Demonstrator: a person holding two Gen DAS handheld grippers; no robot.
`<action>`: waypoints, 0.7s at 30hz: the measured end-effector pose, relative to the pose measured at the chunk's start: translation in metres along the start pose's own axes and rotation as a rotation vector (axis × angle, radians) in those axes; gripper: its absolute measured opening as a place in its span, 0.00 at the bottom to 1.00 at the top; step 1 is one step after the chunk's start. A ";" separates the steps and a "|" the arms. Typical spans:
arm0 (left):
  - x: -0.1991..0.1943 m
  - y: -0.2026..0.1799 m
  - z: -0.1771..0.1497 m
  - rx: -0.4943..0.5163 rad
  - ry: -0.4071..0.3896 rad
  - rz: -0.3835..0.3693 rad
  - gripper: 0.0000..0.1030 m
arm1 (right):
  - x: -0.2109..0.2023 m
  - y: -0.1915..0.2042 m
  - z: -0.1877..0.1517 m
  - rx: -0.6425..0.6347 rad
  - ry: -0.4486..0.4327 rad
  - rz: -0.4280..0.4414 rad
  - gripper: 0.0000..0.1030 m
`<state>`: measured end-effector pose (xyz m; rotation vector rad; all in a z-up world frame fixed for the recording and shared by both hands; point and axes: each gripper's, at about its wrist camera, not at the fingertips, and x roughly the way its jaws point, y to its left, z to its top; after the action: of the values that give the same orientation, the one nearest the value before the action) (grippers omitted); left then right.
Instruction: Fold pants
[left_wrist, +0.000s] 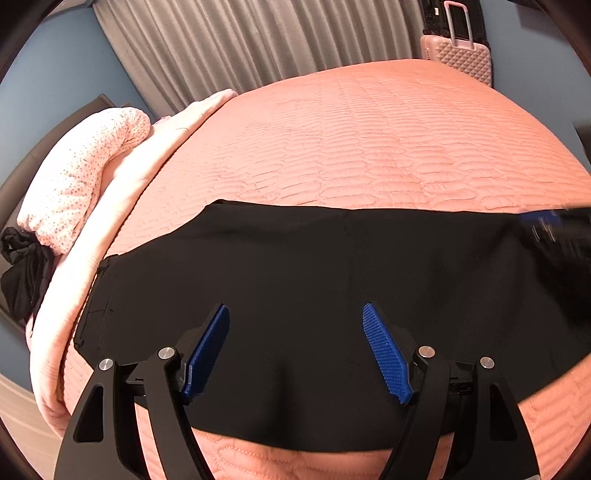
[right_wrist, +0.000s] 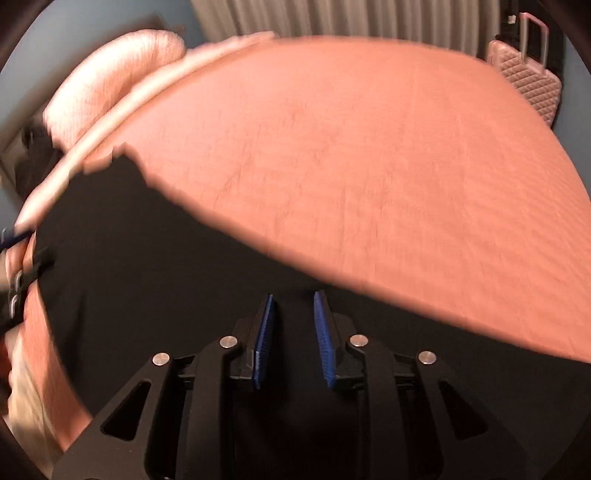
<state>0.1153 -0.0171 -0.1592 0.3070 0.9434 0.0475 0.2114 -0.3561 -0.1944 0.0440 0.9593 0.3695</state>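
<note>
Pants (left_wrist: 314, 295) flat on bed (left_wrist: 369, 140) for folding; left gripper (left_wrist: 295, 314) fingers spread wide at 6 o'clock, right gripper (right_wrist: 293, 302) fingers narrowly parted, neither holding cloth.

A bedroom — quilted bed (left_wrist: 369, 140), pillow (left_wrist: 81, 173), curtains (left_wrist: 240, 40), pink suitcase (left_wrist: 461, 59).

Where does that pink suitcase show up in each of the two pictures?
Left wrist view: the pink suitcase stands at the top right, behind the far edge of the bed.
Right wrist view: the suitcase is again at the top right, beyond the bed's far corner.
Shared landmark: the grey curtain along the back wall.
</note>
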 end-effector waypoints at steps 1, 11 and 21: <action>-0.002 0.002 0.001 0.002 0.003 -0.017 0.71 | -0.004 -0.002 0.006 0.054 0.007 -0.024 0.25; -0.024 0.007 -0.002 -0.043 0.035 -0.136 0.71 | -0.082 -0.001 -0.033 0.180 -0.111 -0.052 0.25; -0.064 -0.016 -0.004 0.003 0.019 -0.122 0.71 | -0.156 -0.014 -0.152 0.406 -0.063 -0.229 0.25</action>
<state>0.0723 -0.0429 -0.1154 0.2517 0.9793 -0.0631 0.0123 -0.4393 -0.1615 0.3103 0.9536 -0.0414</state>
